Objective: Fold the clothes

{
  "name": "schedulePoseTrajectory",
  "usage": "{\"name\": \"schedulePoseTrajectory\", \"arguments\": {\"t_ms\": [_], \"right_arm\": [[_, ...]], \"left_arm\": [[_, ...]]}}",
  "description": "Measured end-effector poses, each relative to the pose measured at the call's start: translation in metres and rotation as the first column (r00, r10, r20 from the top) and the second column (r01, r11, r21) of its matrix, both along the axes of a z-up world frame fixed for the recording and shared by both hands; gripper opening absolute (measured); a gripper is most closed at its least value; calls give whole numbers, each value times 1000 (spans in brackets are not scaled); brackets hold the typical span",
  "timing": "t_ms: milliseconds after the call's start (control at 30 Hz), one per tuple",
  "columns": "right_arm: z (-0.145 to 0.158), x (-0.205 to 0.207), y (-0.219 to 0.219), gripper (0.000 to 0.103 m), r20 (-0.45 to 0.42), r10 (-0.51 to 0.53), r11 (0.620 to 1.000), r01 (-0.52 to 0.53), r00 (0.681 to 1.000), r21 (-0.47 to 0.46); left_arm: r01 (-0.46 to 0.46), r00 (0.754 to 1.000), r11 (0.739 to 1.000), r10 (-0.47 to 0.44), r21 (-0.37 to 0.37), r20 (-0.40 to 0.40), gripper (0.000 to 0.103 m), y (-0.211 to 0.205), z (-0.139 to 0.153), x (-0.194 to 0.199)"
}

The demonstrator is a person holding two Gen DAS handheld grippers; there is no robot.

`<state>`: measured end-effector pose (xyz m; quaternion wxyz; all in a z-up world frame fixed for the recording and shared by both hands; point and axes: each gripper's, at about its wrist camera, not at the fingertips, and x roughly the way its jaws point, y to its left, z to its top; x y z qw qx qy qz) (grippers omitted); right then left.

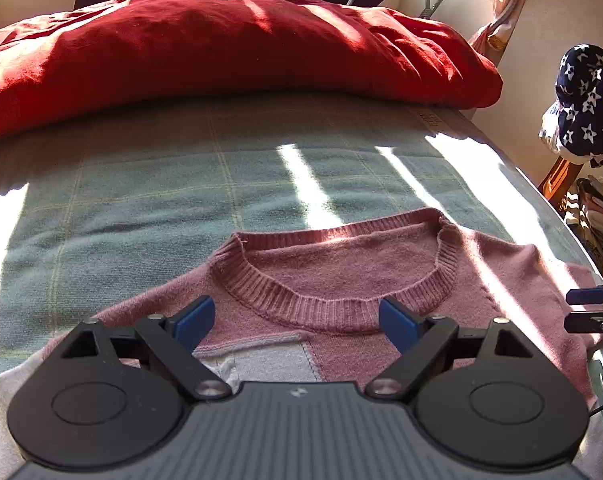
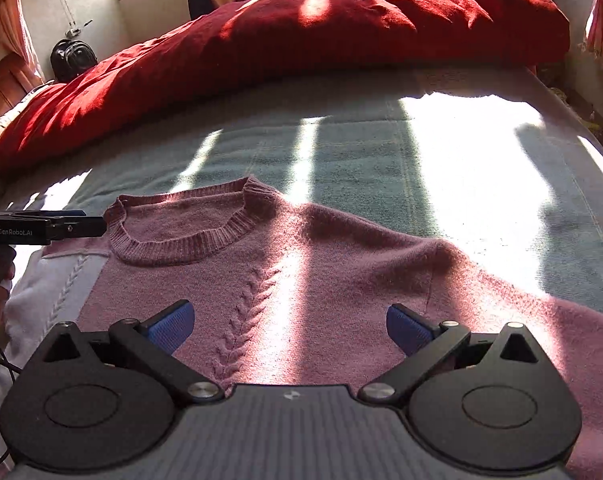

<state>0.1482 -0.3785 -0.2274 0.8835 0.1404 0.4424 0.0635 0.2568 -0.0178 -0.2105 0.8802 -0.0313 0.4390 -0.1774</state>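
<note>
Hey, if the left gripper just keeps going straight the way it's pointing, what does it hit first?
Most likely the pink sweater's ribbed collar, directly ahead between the open left gripper's jaws. Depth is unclear; it may pass above.

Open stretch of green checked blanket (image 1: pixel 149 184) beyond the pink sweater (image 2: pixel 341 264), bare and flat, free for passage. Blocked at the far end by a heaped red duvet (image 1: pixel 221 48) spanning the bed's width. Left gripper (image 1: pixel 297 322) and right gripper (image 2: pixel 289 326) both spread wide, low above the sweater, near each other side by side. Crowded off the bed's right edge: star-patterned cloth (image 1: pixel 587 100) on a wooden post.
</note>
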Motion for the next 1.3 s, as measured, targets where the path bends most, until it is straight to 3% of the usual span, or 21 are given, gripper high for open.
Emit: {"name": "schedulePoseTrajectory", "arguments": {"t_ms": [100,233,433,567,733,867,933,1033,1200,1300], "right_arm": [[-8,-34,-44,103,-30,-107,990,109,994,91],[-14,-62,-103,103,-20,-196,972,197,980,131],[-5,-71,-163,103,-45,-350,936,351,936,3],[15,-67,-140,103,-29,-278,948,279,960,154],[19,-59,-74,103,-30,-103,963,107,994,246],[18,-53,-26,103,-33,21,948,-9,999,318],[5,-54,-23,103,-79,4,922,27,997,386],[-9,-50,-31,103,-86,-68,908,98,994,407],[0,-26,-68,103,-3,-182,935,174,983,310],[12,-18,-99,103,-1,-243,931,234,970,280]], "left_arm": [[-3,998,1000,4,13,-60,88,-4,-11,-16],[38,997,997,-33,64,-72,88,-14,-15,-35],[87,994,991,-79,104,-75,88,-25,-7,-47],[90,994,990,-83,107,-66,88,-31,0,-49],[83,995,991,-77,107,-67,88,-36,2,-53],[83,995,991,-76,107,-62,88,-37,5,-57],[76,995,992,-69,101,-67,88,-36,3,-58],[65,996,993,-59,94,-71,88,-35,2,-60],[65,996,993,-58,102,-66,88,-32,4,-64],[58,997,993,-52,105,-62,88,-29,7,-64]]}}
